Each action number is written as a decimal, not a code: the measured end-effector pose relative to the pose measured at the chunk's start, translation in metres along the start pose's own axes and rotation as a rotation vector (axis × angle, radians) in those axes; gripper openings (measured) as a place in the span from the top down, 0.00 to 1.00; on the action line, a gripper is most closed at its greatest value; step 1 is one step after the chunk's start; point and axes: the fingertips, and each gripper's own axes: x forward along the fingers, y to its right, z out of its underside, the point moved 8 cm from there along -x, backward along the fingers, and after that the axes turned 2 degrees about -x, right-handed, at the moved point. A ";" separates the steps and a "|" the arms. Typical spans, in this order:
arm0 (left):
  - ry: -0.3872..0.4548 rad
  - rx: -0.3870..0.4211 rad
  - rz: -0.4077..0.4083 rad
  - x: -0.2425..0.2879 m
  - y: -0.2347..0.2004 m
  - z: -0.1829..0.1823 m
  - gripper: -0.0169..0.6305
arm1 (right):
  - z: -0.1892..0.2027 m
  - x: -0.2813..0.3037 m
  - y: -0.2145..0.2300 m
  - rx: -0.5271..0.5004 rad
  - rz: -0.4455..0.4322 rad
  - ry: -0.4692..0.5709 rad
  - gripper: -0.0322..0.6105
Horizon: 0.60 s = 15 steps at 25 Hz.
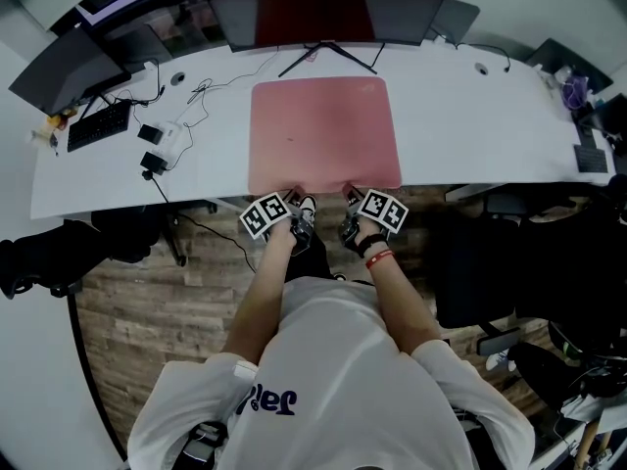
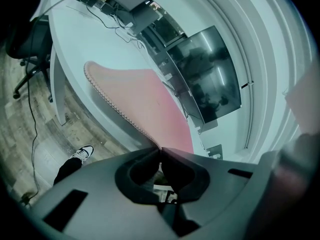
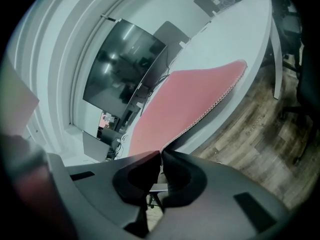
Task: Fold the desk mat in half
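A pink desk mat lies flat on the white desk, its near edge at the desk's front rim. My left gripper is shut on that near edge, left of its middle. My right gripper is shut on the same edge, to the right. In the left gripper view the mat runs away from the closed jaws, its stitched edge pinched between them. The right gripper view shows the mat caught the same way at the jaw tips.
A monitor stand and dark screens stand behind the mat. A keyboard, cables and small devices lie at the desk's left. A black chair stands at the right, over wooden floor.
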 end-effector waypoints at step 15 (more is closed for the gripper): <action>-0.001 0.006 0.009 0.007 0.006 -0.009 0.92 | -0.007 0.005 -0.005 0.003 -0.002 0.012 0.90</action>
